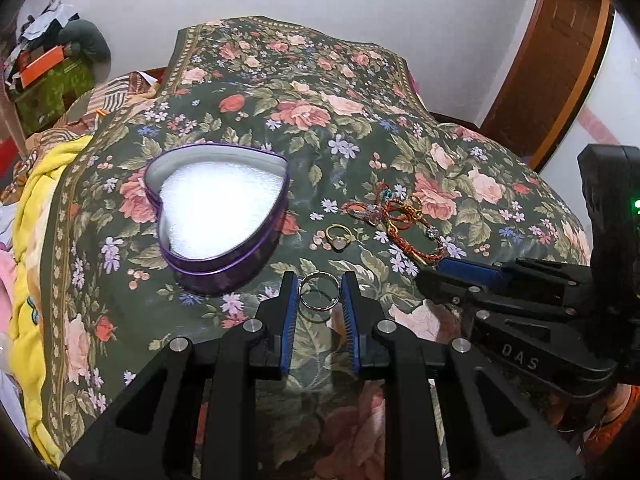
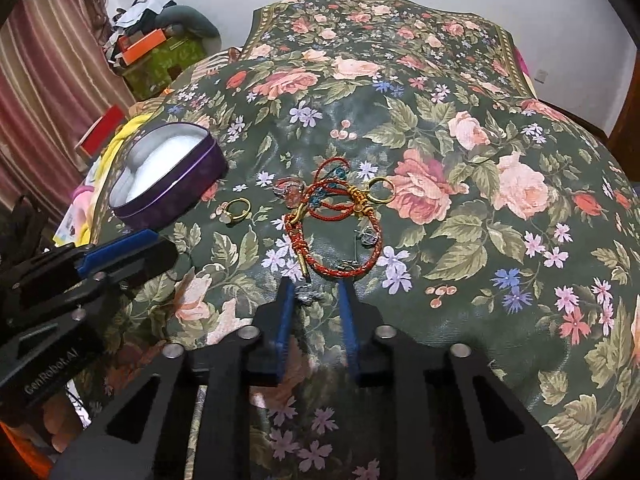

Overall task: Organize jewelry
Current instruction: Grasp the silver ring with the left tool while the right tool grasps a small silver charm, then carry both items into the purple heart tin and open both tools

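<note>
Silver ring (image 1: 319, 291): plain band between the blue pads of the left gripper (image 1: 319, 285), standing on edge; both pads look to touch its rim, over the floral bedspread (image 1: 360, 92).
Left gripper: narrowed onto the silver ring, just near of the tin.
Heart tin (image 1: 218, 212): purple, lid off, white foam lining inside with nothing on it; lies left of the other jewelry and far-left of the held ring.
Gold ring (image 1: 338, 237): pale stone, flat on the cloth just right of the tin, apart from it.
Red cord bracelets (image 2: 336, 224): tangled pile with gold clasp pieces and small silver charms, right of the gold ring.
Small silver piece (image 2: 306, 294): between the right gripper's tips, too blurred to name.
Right gripper (image 2: 314, 292): jaws partly apart, tips low over the cloth at the near edge of the bracelet pile; no firm hold visible.
Surroundings: yellow blanket (image 1: 36, 240) at the left edge of the bed; boxes and clothes piled far left against the wall.
</note>
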A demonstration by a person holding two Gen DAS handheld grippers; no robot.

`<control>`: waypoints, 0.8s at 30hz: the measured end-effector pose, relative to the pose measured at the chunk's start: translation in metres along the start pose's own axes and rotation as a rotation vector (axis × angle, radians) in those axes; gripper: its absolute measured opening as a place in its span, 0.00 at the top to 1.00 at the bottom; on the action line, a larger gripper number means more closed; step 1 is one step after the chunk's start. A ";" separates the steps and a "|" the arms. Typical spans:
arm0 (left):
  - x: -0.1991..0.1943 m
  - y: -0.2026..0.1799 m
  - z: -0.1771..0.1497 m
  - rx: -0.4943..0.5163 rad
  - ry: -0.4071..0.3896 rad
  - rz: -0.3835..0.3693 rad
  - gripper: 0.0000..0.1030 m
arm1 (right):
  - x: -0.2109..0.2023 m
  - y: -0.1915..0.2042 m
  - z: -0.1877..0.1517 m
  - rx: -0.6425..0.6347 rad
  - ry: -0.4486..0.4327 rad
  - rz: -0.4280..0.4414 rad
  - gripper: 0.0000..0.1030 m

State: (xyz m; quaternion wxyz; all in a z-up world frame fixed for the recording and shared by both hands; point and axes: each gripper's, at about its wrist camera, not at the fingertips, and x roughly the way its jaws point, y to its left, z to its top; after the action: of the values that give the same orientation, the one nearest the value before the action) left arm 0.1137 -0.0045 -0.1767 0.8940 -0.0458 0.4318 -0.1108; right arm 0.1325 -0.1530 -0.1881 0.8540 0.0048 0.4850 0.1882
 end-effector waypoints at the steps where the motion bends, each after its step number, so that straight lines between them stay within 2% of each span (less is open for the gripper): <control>1: -0.002 0.000 0.000 -0.002 -0.004 0.002 0.80 | 0.000 -0.001 0.000 0.002 0.000 -0.001 0.88; 10: -0.021 0.003 0.004 -0.009 -0.045 0.021 0.80 | -0.014 -0.001 0.001 0.011 -0.022 -0.003 0.88; 24: -0.072 0.009 0.025 -0.022 -0.187 0.070 0.80 | -0.063 0.020 0.031 -0.047 -0.180 -0.003 0.88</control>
State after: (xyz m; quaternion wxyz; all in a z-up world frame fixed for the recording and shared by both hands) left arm 0.0917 0.0209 -0.1077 0.9332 -0.0507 0.3488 -0.0701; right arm 0.1232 -0.1499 -0.1158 0.8943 0.0008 0.4017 0.1972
